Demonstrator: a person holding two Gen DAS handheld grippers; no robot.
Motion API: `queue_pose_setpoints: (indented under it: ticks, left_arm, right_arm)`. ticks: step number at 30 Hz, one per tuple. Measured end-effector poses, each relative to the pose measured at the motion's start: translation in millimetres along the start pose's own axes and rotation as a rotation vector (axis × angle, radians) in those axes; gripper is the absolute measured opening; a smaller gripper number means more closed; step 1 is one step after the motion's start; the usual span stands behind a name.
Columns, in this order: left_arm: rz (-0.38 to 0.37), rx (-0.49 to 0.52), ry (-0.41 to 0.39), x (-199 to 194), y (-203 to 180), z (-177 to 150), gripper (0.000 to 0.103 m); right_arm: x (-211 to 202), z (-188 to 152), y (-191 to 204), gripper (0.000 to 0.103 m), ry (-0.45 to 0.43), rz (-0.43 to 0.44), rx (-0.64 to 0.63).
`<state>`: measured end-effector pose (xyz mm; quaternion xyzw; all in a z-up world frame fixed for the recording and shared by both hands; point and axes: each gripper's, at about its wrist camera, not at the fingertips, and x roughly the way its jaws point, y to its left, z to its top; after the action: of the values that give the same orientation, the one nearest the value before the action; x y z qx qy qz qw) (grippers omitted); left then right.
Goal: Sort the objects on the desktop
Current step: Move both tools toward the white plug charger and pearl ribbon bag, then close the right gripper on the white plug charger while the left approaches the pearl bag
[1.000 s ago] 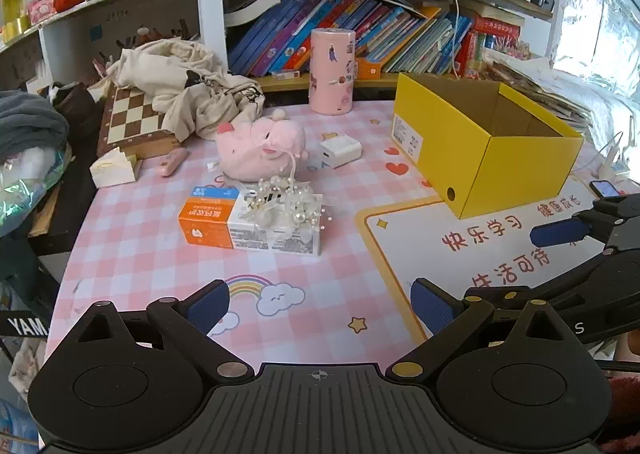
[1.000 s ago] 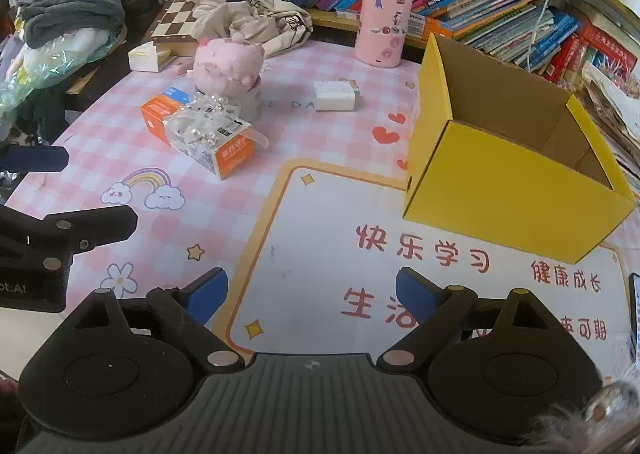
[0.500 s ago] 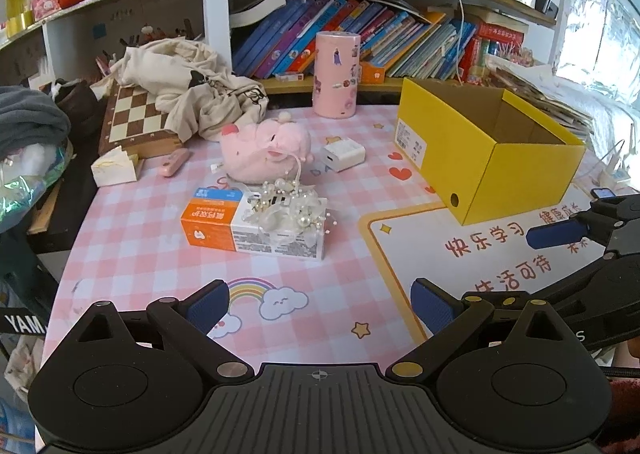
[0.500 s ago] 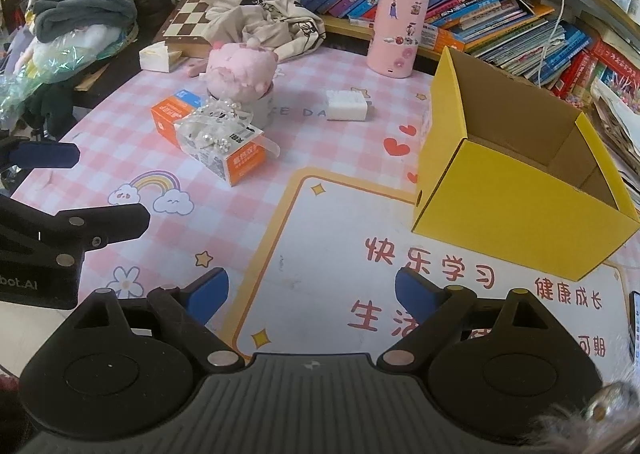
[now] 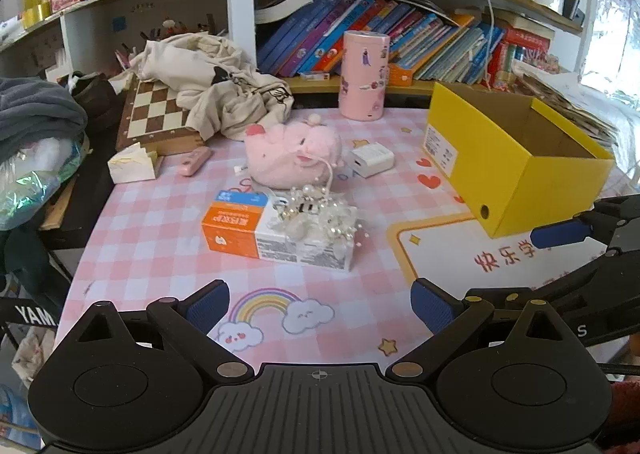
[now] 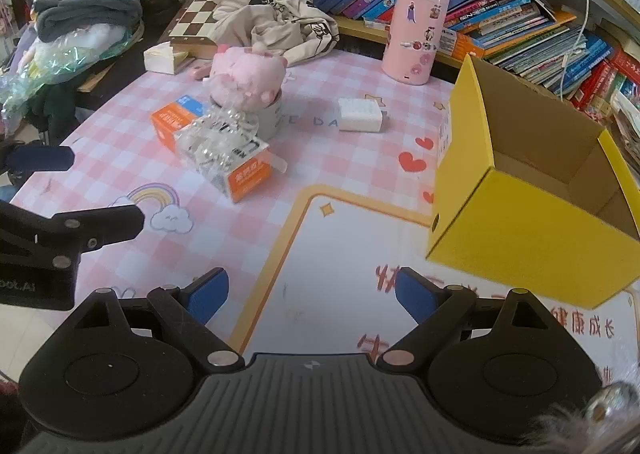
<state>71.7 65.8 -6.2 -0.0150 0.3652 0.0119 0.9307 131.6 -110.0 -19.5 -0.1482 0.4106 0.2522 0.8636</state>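
An open yellow box (image 5: 516,158) (image 6: 532,190) stands empty on the right of the pink checked mat. An orange and white carton (image 5: 276,234) (image 6: 216,152) lies mid-table with a pearl hair piece (image 5: 316,214) on top. Behind it lie a pink plush toy (image 5: 292,152) (image 6: 248,76) and a white charger (image 5: 371,160) (image 6: 360,116). My left gripper (image 5: 320,304) is open and empty, near the table's front edge, short of the carton. My right gripper (image 6: 310,294) is open and empty over the white mat panel, left of the box.
A pink cylinder (image 5: 364,80) stands at the back by a row of books (image 5: 420,42). A chessboard (image 5: 158,114) under beige cloth (image 5: 216,94), a small white box (image 5: 132,164) and a pink clip (image 5: 194,160) lie at the back left. Clothes (image 5: 36,114) pile off the left edge.
Both grippers have drawn slightly back and up from the table, so the objects sit a little farther away. Both stay open and empty. No object has moved.
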Motion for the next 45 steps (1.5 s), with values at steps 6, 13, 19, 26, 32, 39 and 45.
queue_pose_setpoints:
  ticks: [6, 13, 19, 26, 32, 39, 45]
  left_arm:
    - [0.015, -0.027, -0.012, 11, 4, 9, 0.099]
    - [0.016, -0.031, -0.021, 28, 4, 18, 0.099]
    - [0.007, -0.028, -0.020, 45, -1, 26, 0.099]
    - [0.014, -0.022, -0.020, 66, -5, 35, 0.098]
    - [0.022, -0.034, -0.021, 82, -6, 42, 0.097]
    - [0.030, -0.042, -0.010, 95, -6, 46, 0.097]
    - [0.035, -0.061, 0.007, 103, -4, 46, 0.097]
  right_arm:
    - [14, 16, -8, 0.090, -0.014, -0.006, -0.006]
    - [35, 40, -22, 0.089, -0.035, -0.026, 0.014]
    - [54, 64, -35, 0.089, -0.060, -0.027, 0.064]
    - [77, 93, -42, 0.089, -0.073, -0.045, 0.095]
    - [98, 114, -45, 0.089, -0.071, -0.050, 0.099]
    - [131, 135, -50, 0.089, -0.030, -0.049, 0.112]
    - [159, 150, -58, 0.088, 0.007, -0.051, 0.157]
